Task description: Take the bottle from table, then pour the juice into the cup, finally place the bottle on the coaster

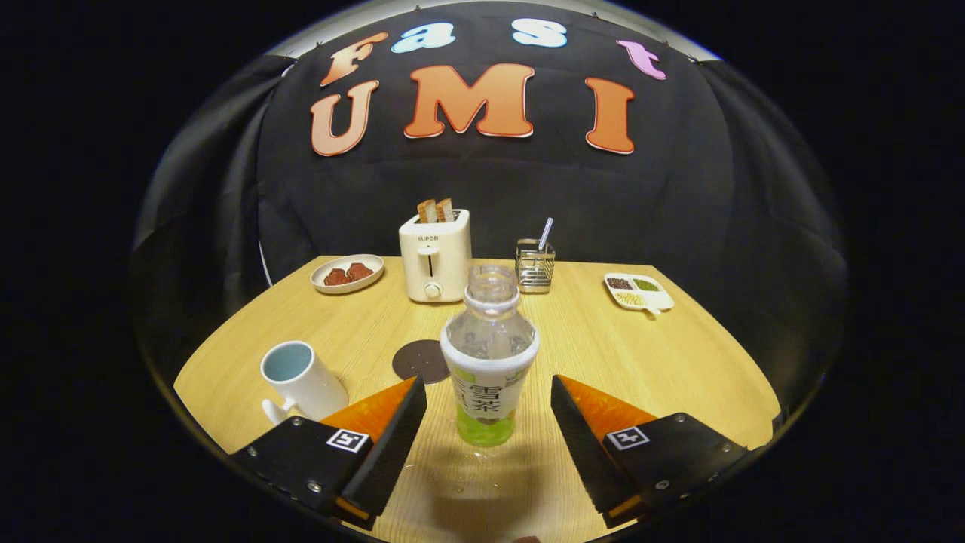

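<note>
The gripper (488, 400) has its fingers wide apart, one on each side of the uncapped bottle (488, 354), not touching it, probably to grasp it. The bottle stands upright on the table (603, 354), the coaster (419, 360) just behind it and the cup (300, 379) nearby.

The hand-held gripper (488, 407) is held low and level, pointing forward, its two fingers (392, 441) spread wide apart, one to each side, their tips touching nothing.
</note>
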Motion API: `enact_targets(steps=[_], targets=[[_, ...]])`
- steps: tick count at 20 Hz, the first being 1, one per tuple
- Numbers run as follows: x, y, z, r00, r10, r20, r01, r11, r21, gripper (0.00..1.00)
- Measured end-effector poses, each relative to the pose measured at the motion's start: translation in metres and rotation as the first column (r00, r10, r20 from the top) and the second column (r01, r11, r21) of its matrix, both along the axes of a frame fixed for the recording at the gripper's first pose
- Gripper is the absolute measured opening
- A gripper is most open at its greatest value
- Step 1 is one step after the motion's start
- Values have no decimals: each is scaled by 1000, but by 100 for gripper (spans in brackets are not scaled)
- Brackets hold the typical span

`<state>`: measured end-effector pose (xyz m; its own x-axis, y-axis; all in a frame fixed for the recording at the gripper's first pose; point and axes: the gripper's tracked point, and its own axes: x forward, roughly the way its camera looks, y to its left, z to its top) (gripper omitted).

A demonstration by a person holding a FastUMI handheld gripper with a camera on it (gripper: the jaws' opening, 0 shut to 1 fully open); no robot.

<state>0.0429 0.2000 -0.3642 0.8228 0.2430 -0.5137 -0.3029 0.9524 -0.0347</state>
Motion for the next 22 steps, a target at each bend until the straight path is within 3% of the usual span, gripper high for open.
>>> enact_targets(steps=[7, 9, 11, 14, 19, 22], targets=[[23, 7, -25, 999, -10, -31, 10, 1000, -13, 98], [24, 10, -27, 999, -5, -34, 4, 1000, -11, 89], [21, 13, -23, 999, -5, -44, 5, 1000, -1, 66], [8, 24, -23, 997, 38, -70, -41, 999, -31, 58], [-16, 42, -9, 989, 128, -74, -139, 975, -171, 56], [-17, 48, 1, 987, 146, -61, -157, 954, -257, 55]])
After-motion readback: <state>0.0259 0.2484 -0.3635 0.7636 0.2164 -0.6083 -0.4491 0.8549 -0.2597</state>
